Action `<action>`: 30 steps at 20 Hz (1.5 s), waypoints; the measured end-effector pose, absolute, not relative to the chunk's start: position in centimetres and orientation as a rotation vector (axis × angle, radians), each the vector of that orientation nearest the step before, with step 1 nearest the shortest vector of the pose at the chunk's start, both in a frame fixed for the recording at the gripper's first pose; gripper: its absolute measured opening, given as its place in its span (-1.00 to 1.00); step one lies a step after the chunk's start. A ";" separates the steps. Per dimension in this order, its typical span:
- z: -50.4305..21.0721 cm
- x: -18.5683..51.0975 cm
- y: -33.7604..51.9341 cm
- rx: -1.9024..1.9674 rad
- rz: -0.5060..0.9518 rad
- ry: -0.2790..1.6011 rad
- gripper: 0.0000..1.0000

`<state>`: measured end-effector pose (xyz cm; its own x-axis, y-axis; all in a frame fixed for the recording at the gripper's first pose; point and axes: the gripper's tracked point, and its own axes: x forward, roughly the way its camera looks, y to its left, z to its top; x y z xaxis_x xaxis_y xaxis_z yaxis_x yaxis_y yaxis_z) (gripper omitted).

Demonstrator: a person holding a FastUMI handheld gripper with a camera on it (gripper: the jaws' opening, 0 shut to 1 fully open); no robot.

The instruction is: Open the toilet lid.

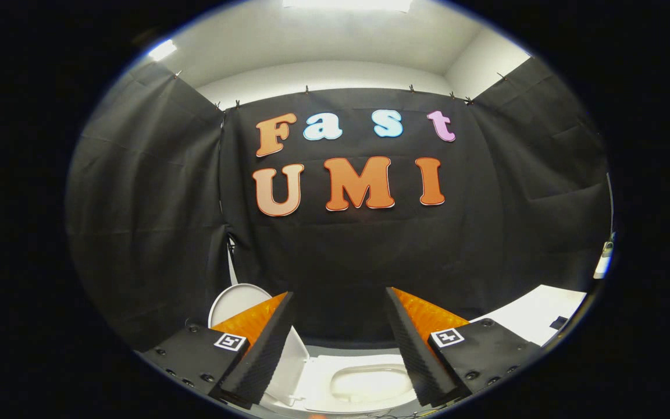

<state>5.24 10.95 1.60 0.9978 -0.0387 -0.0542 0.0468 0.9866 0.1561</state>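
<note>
A: What is seen in the gripper view?

B: The gripper (339, 343) is seen low in the picture, with its two fingers (265, 349) spread wide apart. The jaws are released and nothing is grasped between them. A small square marker (230, 341) is fixed on the body of each finger.

A: Where is the task's thing found?

B: The white oval plastic toilet lid (236, 302) is already raised. It is seen standing nearly upright, just behind and partly hidden by the left finger, close to the black cloth wall (341, 256). The white toilet seat (364, 384), with its oval opening, is seen below, between the two fingers and a little beyond them. It lies flat on the bowl.

A: Is the lid touched by the gripper?

B: No contact can be made out; whether the left finger touches it cannot be told, because the lid is covered there.

A: What else is noted?

B: A white flat surface (544, 317) is seen beyond the right finger, near the wall
</note>
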 end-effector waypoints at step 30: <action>4.4 3.7 9.7 0.190 -0.040 0.027 0.98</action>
